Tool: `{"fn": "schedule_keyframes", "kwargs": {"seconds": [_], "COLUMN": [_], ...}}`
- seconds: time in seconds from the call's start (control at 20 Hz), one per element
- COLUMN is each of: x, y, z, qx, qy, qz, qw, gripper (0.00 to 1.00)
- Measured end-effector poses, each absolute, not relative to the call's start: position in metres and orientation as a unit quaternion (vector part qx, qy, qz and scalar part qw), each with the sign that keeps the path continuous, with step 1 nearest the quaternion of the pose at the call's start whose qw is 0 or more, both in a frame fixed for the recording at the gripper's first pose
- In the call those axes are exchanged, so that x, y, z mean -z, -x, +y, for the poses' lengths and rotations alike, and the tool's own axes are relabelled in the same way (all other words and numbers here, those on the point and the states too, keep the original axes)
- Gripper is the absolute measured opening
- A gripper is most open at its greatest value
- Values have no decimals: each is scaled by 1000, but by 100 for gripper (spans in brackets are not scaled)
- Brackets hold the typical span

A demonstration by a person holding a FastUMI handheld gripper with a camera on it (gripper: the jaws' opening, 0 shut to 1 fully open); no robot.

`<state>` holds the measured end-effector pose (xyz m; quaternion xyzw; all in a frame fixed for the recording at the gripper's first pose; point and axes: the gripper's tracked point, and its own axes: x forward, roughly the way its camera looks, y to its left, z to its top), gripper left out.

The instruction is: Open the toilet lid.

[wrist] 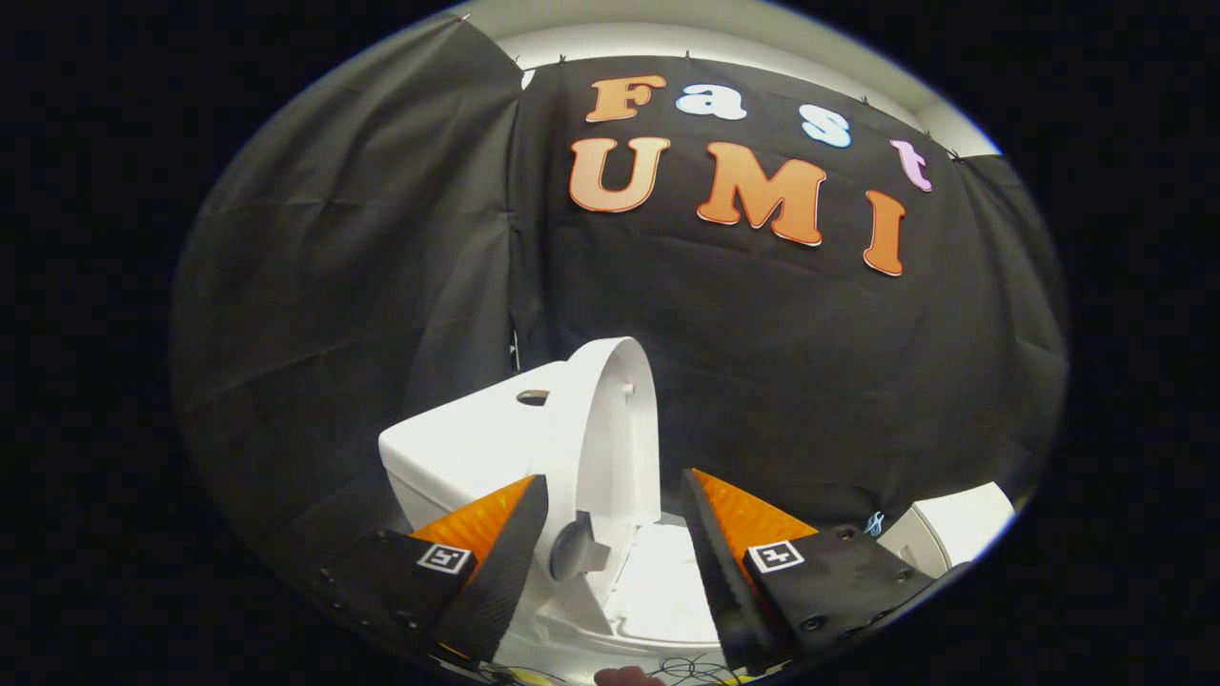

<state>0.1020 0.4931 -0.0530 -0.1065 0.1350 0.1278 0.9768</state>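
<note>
Because the gripper [615,534] rides low and looks forward along its own fingers, the nearest things are the two fingers themselves, spread wide with nothing pressed between them; neither one seems to touch the porcelain, though the left finger's tip sits very close to the lid's edge and contact there cannot be ruled out. A small part of a hand [624,676] shows beneath them, next to some dark cables [686,667]. In the gap between the fingers lies the bright seat [667,591] of the toilet, exposed from above, and just beside the left finger a round grey hinge fitting [572,551] marks where the lid pivots. Rising from that hinge, just ahead of the fingers, the toilet lid [615,429] stands upright, its inner face turned toward the seat, and it appears to lean back against the tank [477,448], whose flush button [532,396] is on the top. That pose suggests the lift is done or nearly so: a lid past vertical rests under its own weight, which would explain why the jaws need not hold it. The open spread also fits a push rather than a pinch, one finger nudging the lid's edge upward. Off beyond the right finger, well apart from the toilet, sits a white box-like object [953,524] that I cannot identify. Farthest back hangs the black cloth wall [381,238], folded at its corner, enclosing the booth.
</note>
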Motion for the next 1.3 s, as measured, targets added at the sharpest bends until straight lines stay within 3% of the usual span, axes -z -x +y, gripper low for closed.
{"fn": "schedule_keyframes", "kwargs": {"seconds": [0.75, 1.3], "x": [-58, -44], "y": [-117, -103], "z": [307, 158], "qx": [-94, -59], "qy": [67, 22], "qz": [68, 63], "qw": [991, 996], "gripper": [90, 90]}}
